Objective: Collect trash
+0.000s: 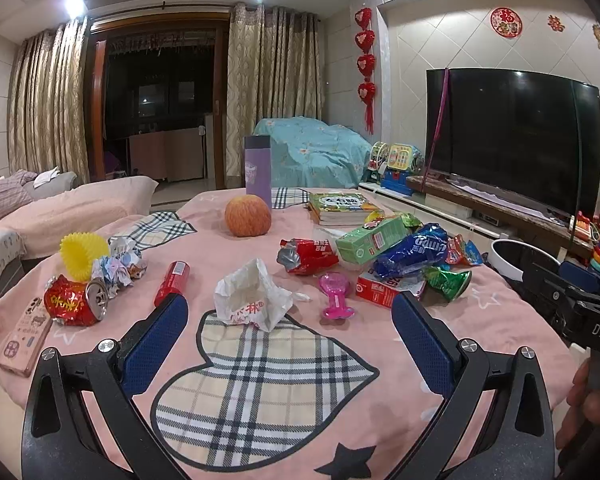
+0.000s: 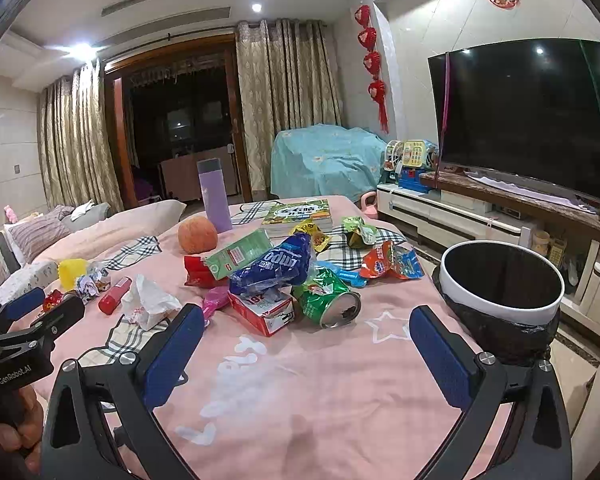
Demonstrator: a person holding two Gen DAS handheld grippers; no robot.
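Trash lies scattered on a pink tablecloth (image 1: 340, 360). My left gripper (image 1: 290, 320) is open just short of a crumpled white wrapper (image 1: 252, 296), touching nothing. To its left are a crushed red can (image 1: 76, 300) and crumpled paper (image 1: 118, 260). My right gripper (image 2: 306, 336) is open above bare cloth, in front of a crushed green can (image 2: 328, 300), a red carton (image 2: 264, 312), a blue bag (image 2: 272, 266) and a green box (image 2: 240, 254). A white-rimmed bin (image 2: 500, 312) lined with a black bag stands off the table's right edge.
An apple (image 1: 248, 216), a purple bottle (image 1: 258, 170), books (image 1: 344, 204), a phone (image 1: 24, 336), a yellow cup (image 1: 82, 254) and a pink toy (image 1: 334, 296) share the table. A TV (image 2: 532, 120) on a low cabinet stands to the right, a sofa (image 1: 80, 204) to the left.
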